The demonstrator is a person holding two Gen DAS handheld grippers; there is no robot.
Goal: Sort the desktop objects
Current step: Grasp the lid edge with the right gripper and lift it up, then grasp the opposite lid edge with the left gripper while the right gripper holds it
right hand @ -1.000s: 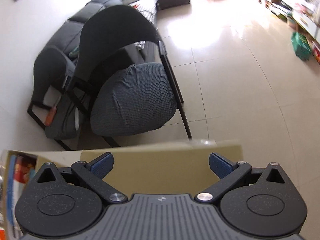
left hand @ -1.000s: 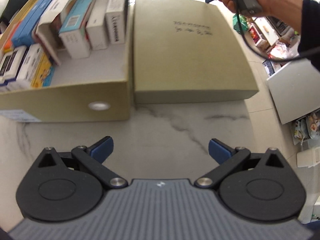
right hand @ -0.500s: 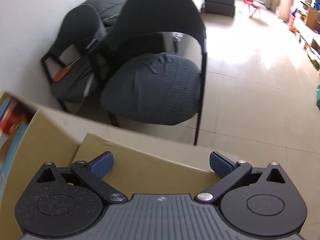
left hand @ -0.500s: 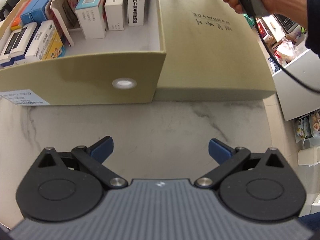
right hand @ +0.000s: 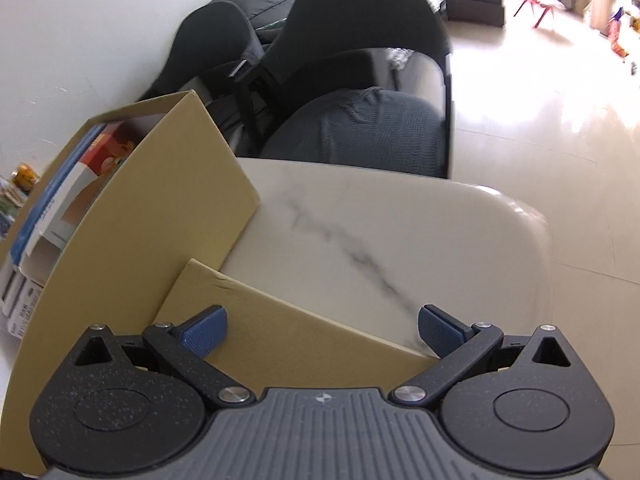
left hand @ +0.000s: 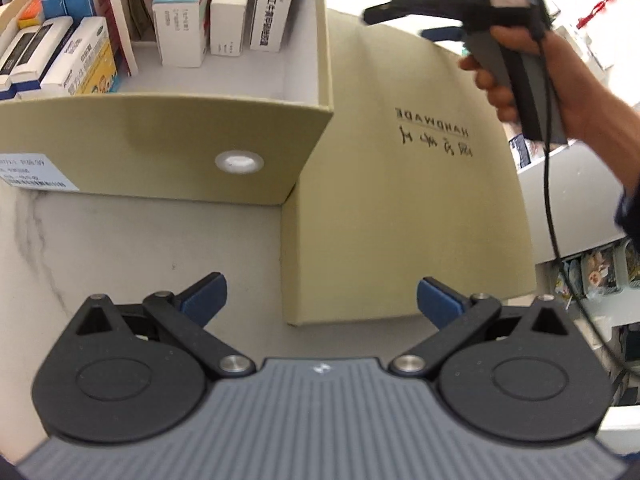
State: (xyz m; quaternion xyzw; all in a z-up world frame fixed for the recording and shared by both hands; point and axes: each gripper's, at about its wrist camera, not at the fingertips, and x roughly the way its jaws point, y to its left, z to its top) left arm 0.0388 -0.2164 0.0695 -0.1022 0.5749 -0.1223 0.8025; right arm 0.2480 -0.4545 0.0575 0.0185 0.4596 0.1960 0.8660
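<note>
An open olive cardboard box (left hand: pixel 160 148) holds several upright medicine cartons (left hand: pixel 224 4) on a white marble table (left hand: pixel 140 256). Its flat olive lid (left hand: pixel 400 216), printed HANDMADE, lies just right of it. My left gripper (left hand: pixel 322 294) hovers open and empty over the lid's near left corner. My right gripper (right hand: pixel 322 326) is open and empty above the lid's far corner (right hand: pixel 280 332), with the box (right hand: pixel 152 216) to its left. The left wrist view also shows the right gripper (left hand: pixel 440 4) over the lid's far end, held by a hand (left hand: pixel 520 64).
The rounded table edge (right hand: pixel 532 240) drops to a tiled floor (right hand: pixel 560 120). A dark chair (right hand: pixel 360 92) stands behind the table. A white shelf (left hand: pixel 576 200) with small packets sits to the right of the lid. A black cable (left hand: pixel 552 200) hangs from the hand-held gripper.
My left gripper has moved forward and right, toward the lid's near corner. My right gripper has swung down and left, so the tabletop and box now fill its view. Both stayed open.
</note>
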